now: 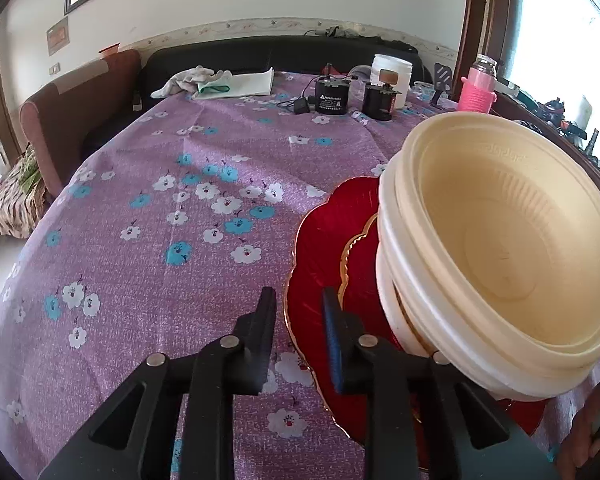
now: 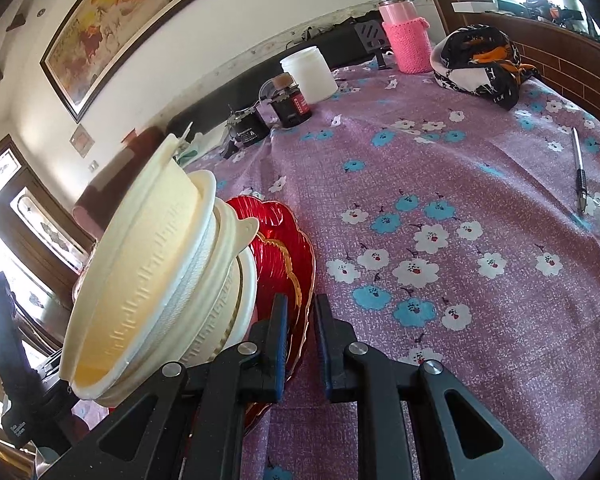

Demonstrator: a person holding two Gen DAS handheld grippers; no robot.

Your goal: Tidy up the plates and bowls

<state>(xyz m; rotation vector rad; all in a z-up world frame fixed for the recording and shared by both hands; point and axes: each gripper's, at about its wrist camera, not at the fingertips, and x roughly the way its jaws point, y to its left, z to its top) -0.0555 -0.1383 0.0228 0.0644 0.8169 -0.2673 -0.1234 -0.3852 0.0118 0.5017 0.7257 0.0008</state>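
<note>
1. Tongs first: the left tongs [image 1: 298,312] stand slightly parted with nothing between the pads, their tips just at the scalloped edge of the red plate [image 1: 328,248]; its rim lies beside the right-hand pad, not clamped.
2. Right tongs [image 2: 302,320] show a narrow gap too, with the plate's rim [image 2: 300,276] just at the left-hand pad; I cannot tell whether that pad touches it, and nothing is pinched.
3. Stacking looks largely done: a nest of cream plastic bowls [image 1: 496,248] sits on the red plate, near the edge of the tabletop [image 1: 160,208] with its purple flowered cloth.
4. My reading is that the pile has just been set down or is about to be adjusted. The bowl stack appears tilted, though the fisheye may exaggerate this.
5. Next move calls for squaring the bowls upright on the plate, nudging gently at the lower rims so the light plastic does not slide or topple.
6. Bowls are ribbed, thin-walled, with flanged rims and a small tab [image 2: 249,227]; the plate is glossy red with a gold-trimmed, fluted edge.
</note>
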